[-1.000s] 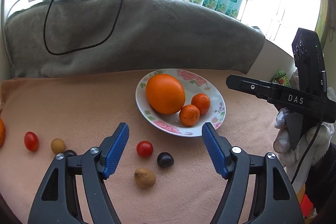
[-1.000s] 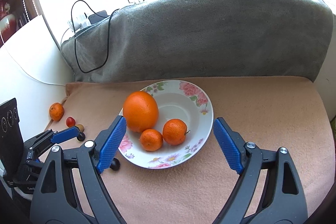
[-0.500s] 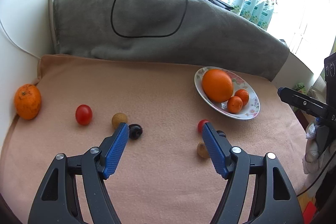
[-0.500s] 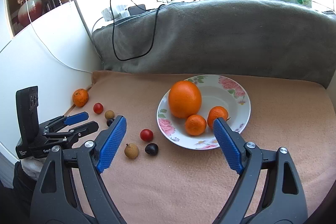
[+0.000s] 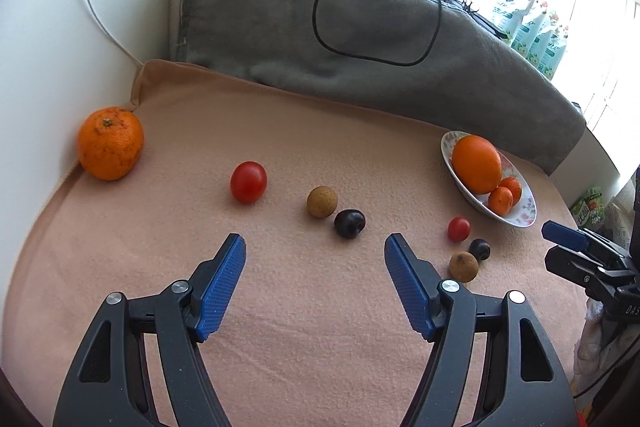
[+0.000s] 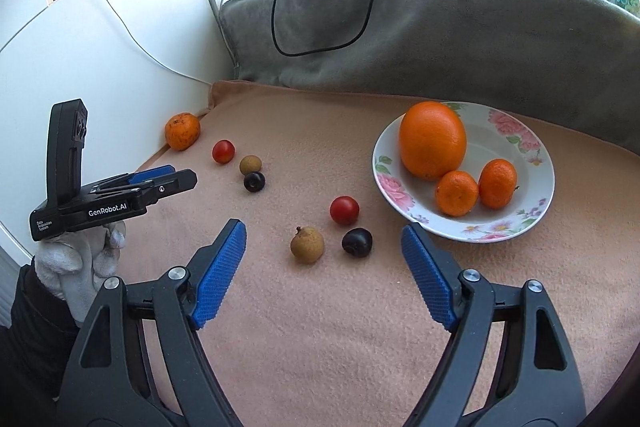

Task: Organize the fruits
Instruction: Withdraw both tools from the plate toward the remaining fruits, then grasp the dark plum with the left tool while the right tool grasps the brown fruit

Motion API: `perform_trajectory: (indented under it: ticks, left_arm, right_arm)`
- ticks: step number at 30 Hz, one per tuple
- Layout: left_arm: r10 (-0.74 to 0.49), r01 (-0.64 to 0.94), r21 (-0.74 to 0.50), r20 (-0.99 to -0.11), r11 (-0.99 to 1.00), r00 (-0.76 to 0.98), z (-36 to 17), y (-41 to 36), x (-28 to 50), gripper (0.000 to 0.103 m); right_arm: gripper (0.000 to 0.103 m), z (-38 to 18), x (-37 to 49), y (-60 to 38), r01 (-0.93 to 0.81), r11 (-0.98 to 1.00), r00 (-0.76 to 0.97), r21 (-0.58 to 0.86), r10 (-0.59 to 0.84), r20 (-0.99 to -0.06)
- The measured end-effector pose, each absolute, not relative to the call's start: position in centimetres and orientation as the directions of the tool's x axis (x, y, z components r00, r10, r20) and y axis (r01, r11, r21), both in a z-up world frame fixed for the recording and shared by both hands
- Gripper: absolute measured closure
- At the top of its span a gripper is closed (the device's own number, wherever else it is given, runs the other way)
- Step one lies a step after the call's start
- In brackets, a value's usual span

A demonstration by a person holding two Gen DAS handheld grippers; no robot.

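A flowered plate [image 6: 496,141] holds a large orange [image 6: 432,139] and two small mandarins [image 6: 457,193]. Loose on the peach cloth lie a speckled mandarin [image 5: 110,143], two cherry tomatoes [image 5: 248,182] [image 6: 344,210], two longans [image 5: 322,201] [image 6: 307,245] and two dark fruits [image 5: 349,223] [image 6: 357,242]. My left gripper [image 5: 315,247] is open and empty, just short of the left longan and dark fruit. The jaws of my right gripper [image 6: 323,233] are closing with nothing pressed between them. The near longan and dark fruit lie just ahead of its tips.
A grey blanket [image 5: 360,39] with a black cable over it rises behind the cloth. A white wall [image 6: 100,67] bounds the left side. Each gripper appears in the other's view, the left gripper [image 6: 182,175] held by a gloved hand [image 6: 80,259].
Both views have swung left, so the plate has slid toward the right and the speckled mandarin and left fruits now show fully. The right jaws stand slightly narrower.
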State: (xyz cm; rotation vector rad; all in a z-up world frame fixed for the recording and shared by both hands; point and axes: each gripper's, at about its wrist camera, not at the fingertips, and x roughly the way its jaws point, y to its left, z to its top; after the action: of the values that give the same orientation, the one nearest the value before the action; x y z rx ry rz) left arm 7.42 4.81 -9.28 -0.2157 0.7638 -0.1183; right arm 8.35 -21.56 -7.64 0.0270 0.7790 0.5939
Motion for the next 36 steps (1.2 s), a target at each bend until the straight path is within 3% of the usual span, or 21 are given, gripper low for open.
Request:
perform_trajectory:
  ticks: [3,6,10,22,36]
  left_arm:
    - [-0.19,0.03,-0.242,-0.675,0.97,0.713,-9.6,5.0,7.7,0.032]
    - [-0.212,0.041,-0.259,-0.678,0.965,0.703,-10.0,4.6,8.0,0.043]
    - [-0.251,0.062,-0.289,-0.684,0.955,0.685,-10.5,3.9,8.7,0.046]
    - [-0.263,0.043,-0.303,-0.738,0.952,0.622,-12.3,1.2,12.4,0.05]
    - [-0.213,-0.009,-0.277,-0.758,0.961,0.616,-13.3,1.1,13.8,0.068]
  right_arm:
    - [0.031,-8.5,8.3,-20.9,-0.495,0.838,0.544,0.229,0.505,-0.671]
    - [0.04,-9.2,8.4,-20.4,-0.498,0.839,0.531,0.22,0.496,-0.688]
    - [0.045,-9.9,8.7,-19.9,-0.503,0.836,0.512,0.22,0.493,-0.704]
    - [0.05,-10.8,9.3,-19.2,-0.511,0.835,0.504,0.203,0.483,-0.716]
    - [0.055,-11.3,9.8,-18.7,-0.528,0.827,0.495,0.194,0.485,-0.721]
